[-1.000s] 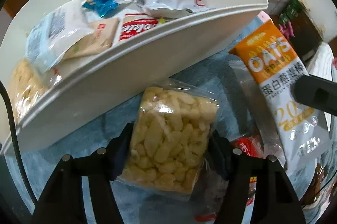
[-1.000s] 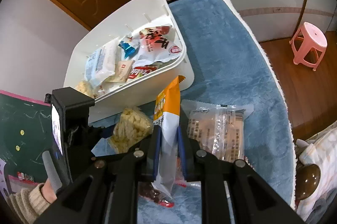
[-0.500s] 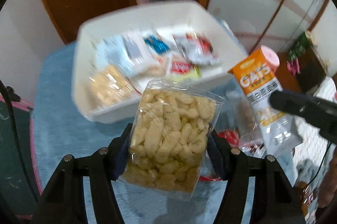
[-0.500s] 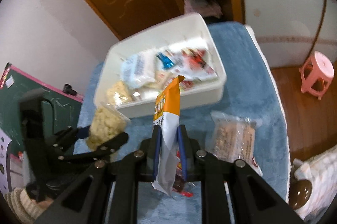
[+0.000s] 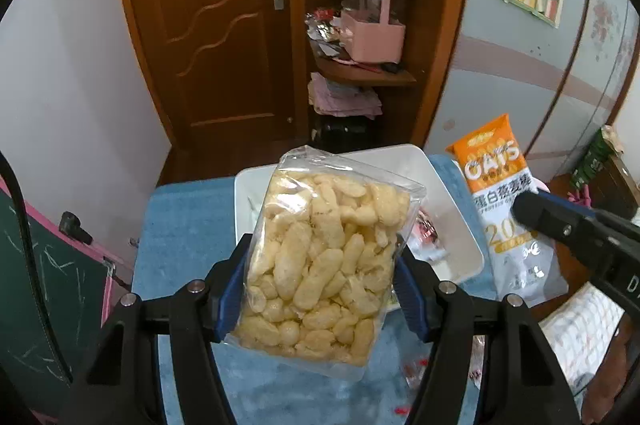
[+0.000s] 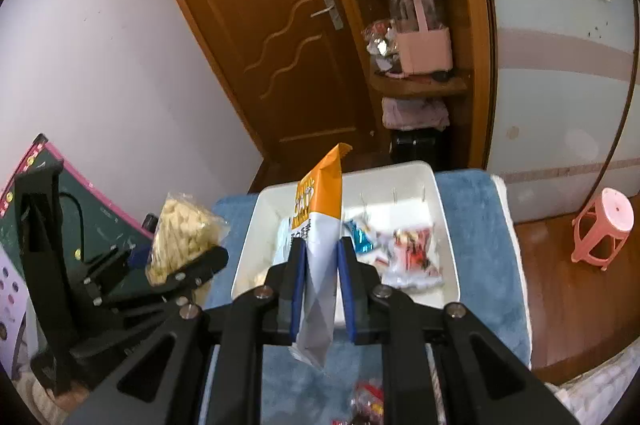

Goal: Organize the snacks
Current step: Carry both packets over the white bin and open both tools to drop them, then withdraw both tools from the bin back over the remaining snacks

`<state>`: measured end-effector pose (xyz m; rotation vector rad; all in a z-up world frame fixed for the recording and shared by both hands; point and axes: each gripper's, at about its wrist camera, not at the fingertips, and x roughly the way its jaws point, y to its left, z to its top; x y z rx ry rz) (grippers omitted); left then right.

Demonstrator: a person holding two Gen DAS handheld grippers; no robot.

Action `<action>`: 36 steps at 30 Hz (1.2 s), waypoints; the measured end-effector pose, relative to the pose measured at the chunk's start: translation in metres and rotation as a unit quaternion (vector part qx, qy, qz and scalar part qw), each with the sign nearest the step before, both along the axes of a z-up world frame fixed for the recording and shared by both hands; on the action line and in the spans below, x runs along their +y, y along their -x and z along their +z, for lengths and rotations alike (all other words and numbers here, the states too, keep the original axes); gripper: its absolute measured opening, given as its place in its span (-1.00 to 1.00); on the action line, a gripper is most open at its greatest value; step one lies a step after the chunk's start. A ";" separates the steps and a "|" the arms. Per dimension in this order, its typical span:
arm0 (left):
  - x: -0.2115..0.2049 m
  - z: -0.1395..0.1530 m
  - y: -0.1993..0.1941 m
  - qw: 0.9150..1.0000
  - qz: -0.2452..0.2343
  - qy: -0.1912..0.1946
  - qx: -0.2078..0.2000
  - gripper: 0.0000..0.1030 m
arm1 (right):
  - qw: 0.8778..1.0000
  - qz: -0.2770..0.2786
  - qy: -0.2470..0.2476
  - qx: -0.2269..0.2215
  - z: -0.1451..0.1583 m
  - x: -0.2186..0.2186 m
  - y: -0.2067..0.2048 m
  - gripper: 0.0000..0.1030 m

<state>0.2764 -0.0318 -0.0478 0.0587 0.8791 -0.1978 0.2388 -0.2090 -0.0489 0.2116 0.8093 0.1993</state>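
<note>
Clearly, "OATS" marks the orange-and-white packet [image 5: 505, 193] beside the unlabelled puffed-snack bag [image 5: 328, 257].

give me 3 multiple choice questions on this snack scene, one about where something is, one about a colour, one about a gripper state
1. Where is the white bin?
A. on the blue cloth
B. on the wooden floor
C. on the pink stool

2. What colour is the top of the oats packet?
A. green
B. orange
C. purple

3. What is the left gripper doing?
A. hanging open with nothing in it
B. closed on a red can
C. gripping the clear bag of puffed snacks

Answers:
1. A, blue cloth shows on all sides of the bin.
2. B, an orange band sits above the packet's white part.
3. C, the blue pads press both sides of the bag.
</note>
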 end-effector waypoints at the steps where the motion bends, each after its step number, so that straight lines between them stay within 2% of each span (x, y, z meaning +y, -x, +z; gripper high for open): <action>1: -0.001 -0.002 -0.007 1.000 0.002 -0.003 -0.001 0.23 | 1.000 -0.006 0.006 -0.003 0.001 0.002 -0.007 -0.68; 6: -0.004 -0.017 -0.031 1.000 0.007 -0.008 0.000 0.23 | 1.000 -0.013 0.021 0.004 -0.012 0.010 -0.033 -0.68; 14: -0.002 -0.056 -0.062 0.999 0.022 -0.017 0.034 0.30 | 0.997 -0.027 0.050 0.042 -0.051 0.021 -0.068 -0.62; 15: -0.001 -0.060 -0.064 0.999 0.022 -0.017 0.040 0.47 | 0.997 -0.029 0.057 0.050 -0.055 0.023 -0.069 -0.52; 16: -0.001 -0.062 -0.065 0.999 0.021 -0.017 0.044 0.58 | 0.996 -0.029 0.064 0.062 -0.061 0.025 -0.072 -0.29; 17: -0.001 -0.064 -0.065 0.999 0.023 -0.020 0.041 0.65 | 0.995 -0.029 0.068 0.067 -0.063 0.027 -0.072 -0.21; 21: 0.006 -0.065 -0.060 0.999 0.024 -0.020 0.036 0.68 | 0.993 -0.057 0.092 0.054 -0.062 0.026 -0.066 0.34; 22: 0.008 -0.064 -0.058 0.999 0.026 -0.016 0.037 0.68 | 0.993 -0.061 0.092 0.050 -0.060 0.025 -0.064 0.39; 29: 0.018 -0.046 -0.027 0.999 0.030 -0.008 0.018 0.68 | 0.992 -0.079 0.099 0.021 -0.039 0.022 -0.043 0.39; 36: 0.026 -0.024 0.025 0.999 0.038 0.014 0.009 0.68 | 0.989 -0.105 0.105 -0.024 -0.005 0.007 0.011 0.39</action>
